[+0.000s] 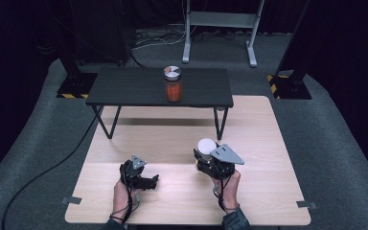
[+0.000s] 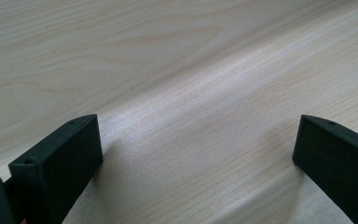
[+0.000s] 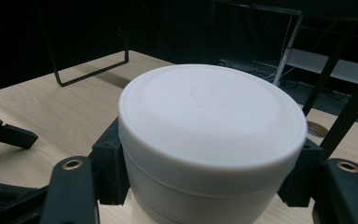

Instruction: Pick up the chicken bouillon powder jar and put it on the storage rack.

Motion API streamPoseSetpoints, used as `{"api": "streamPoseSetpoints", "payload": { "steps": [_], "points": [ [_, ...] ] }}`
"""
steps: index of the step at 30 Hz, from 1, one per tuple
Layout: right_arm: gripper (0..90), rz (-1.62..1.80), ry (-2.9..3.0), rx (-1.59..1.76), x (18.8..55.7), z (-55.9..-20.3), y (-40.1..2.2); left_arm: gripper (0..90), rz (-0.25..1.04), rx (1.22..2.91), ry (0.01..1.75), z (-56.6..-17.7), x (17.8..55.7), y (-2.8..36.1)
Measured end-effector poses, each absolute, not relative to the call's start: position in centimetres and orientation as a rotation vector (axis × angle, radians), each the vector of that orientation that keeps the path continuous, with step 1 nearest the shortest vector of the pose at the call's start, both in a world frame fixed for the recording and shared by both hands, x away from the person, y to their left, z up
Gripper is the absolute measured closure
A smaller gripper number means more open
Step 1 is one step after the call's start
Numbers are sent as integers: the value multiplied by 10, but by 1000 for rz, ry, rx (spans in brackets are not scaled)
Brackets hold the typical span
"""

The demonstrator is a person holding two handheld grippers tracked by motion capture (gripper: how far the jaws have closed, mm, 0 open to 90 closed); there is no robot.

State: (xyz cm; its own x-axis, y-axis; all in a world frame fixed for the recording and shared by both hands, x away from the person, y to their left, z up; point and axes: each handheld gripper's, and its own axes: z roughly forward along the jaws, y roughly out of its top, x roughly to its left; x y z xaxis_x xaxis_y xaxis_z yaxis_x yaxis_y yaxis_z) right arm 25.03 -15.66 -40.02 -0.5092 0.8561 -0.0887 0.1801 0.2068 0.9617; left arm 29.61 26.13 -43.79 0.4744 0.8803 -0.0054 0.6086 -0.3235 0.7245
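The white-lidded jar (image 3: pixel 212 140) sits clamped between the jaws of the right tongs (image 1: pixel 207 155), upright above the pale tabletop (image 1: pixel 172 143). Beside them, well apart, the left tongs (image 1: pixel 149 181) rest low over bare wood, jaws spread wide and holding nothing.

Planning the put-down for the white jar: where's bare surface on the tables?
Light wooden table: free along its right edge, its left edge, and the middle strip before the black raised shelf's legs. Shelf: free left of the orange-filled glass jar. Crowded: near edge, left gripper and right gripper clamping the white round jar.
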Motion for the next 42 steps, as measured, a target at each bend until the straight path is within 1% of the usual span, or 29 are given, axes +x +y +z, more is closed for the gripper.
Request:
{"api": "streamPoseSetpoints", "payload": {
  "steps": [42],
  "points": [
    [332, 1344, 1846, 946, 264, -364, -164, 11, 521, 2052, 1229, -438, 296, 261]
  ]
}}
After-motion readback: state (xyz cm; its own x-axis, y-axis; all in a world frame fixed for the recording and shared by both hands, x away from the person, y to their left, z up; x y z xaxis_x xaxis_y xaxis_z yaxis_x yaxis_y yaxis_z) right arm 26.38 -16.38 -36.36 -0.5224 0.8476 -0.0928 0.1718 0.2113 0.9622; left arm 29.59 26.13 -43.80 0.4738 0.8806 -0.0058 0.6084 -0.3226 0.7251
